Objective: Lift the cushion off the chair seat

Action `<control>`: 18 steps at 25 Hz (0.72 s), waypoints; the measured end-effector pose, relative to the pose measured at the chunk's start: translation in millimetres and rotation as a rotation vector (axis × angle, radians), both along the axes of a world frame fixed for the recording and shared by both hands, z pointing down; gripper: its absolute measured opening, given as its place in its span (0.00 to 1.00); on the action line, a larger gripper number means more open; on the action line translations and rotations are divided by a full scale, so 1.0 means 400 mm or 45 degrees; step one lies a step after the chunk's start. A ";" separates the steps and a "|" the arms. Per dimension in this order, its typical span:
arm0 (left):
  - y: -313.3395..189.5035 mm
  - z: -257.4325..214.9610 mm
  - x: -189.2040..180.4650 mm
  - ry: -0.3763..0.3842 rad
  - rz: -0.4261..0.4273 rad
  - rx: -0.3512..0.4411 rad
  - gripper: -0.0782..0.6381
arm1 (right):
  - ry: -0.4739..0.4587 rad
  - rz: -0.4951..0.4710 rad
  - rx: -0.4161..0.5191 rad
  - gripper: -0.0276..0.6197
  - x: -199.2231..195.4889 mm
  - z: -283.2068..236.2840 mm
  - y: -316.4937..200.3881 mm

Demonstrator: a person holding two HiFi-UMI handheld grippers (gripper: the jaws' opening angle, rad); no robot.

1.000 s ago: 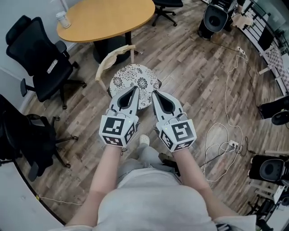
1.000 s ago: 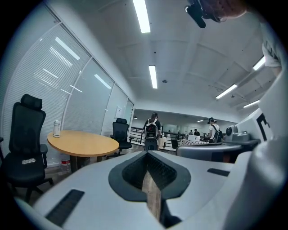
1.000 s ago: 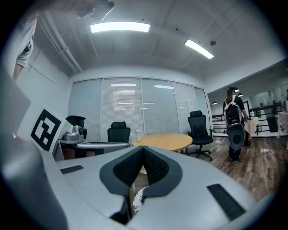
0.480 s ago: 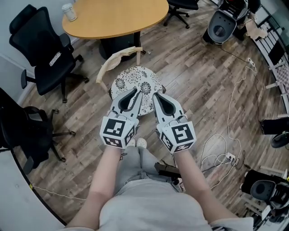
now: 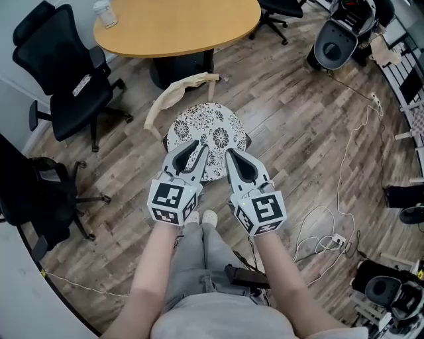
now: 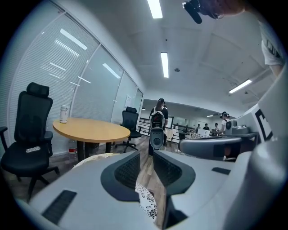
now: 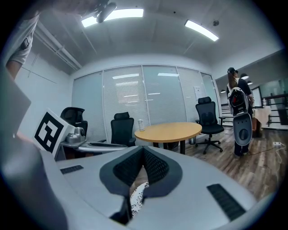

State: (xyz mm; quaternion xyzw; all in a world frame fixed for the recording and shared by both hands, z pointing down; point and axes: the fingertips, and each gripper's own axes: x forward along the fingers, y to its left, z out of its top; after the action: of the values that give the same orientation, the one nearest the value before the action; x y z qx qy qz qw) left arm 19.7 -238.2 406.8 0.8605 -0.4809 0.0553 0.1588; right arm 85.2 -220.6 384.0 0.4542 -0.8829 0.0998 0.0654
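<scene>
A round cushion (image 5: 211,131) with a black-and-white flower print lies on the seat of a small chair with a pale curved back (image 5: 173,93). Both grippers are held side by side over the cushion's near edge, pointing toward the table. My left gripper (image 5: 199,147) has its jaws opening, with a narrow gap and nothing between them. Through that gap the left gripper view (image 6: 151,155) shows floor and a strip of cushion (image 6: 146,203). My right gripper (image 5: 230,153) is shut and empty. Its pads meet in the right gripper view (image 7: 144,151), with the cushion (image 7: 137,194) showing below them.
A round wooden table (image 5: 177,24) with a bottle (image 5: 105,12) stands beyond the chair. Black office chairs (image 5: 64,74) are at the left. White cables (image 5: 324,215) lie on the wooden floor at right. Dark equipment (image 5: 338,38) stands at top right.
Both grippers have come down and forward toward the cushion, which now sits closer under their tips. The left jaws were shut and now show a gap.
</scene>
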 end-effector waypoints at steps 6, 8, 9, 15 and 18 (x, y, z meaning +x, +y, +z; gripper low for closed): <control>-0.040 0.125 -0.047 0.033 -0.019 -0.084 0.30 | 0.018 0.005 -0.047 0.08 -0.028 0.112 -0.038; -0.051 0.171 -0.073 0.044 -0.038 -0.103 0.30 | 0.033 0.000 -0.059 0.08 -0.043 0.154 -0.045; -0.053 0.194 -0.086 0.050 -0.048 -0.115 0.30 | 0.040 -0.002 -0.066 0.08 -0.050 0.176 -0.046; -0.071 0.343 -0.143 0.053 -0.091 -0.204 0.30 | 0.069 0.001 -0.102 0.08 -0.066 0.296 -0.072; -0.077 0.428 -0.172 0.033 -0.106 -0.264 0.30 | 0.077 0.000 -0.116 0.08 -0.075 0.351 -0.091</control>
State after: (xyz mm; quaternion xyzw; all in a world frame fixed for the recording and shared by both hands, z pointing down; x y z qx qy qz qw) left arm -49.0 -268.9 577.9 0.8194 -0.5058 0.0869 0.2551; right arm 55.0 -256.9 524.3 0.4537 -0.8750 0.1262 0.1125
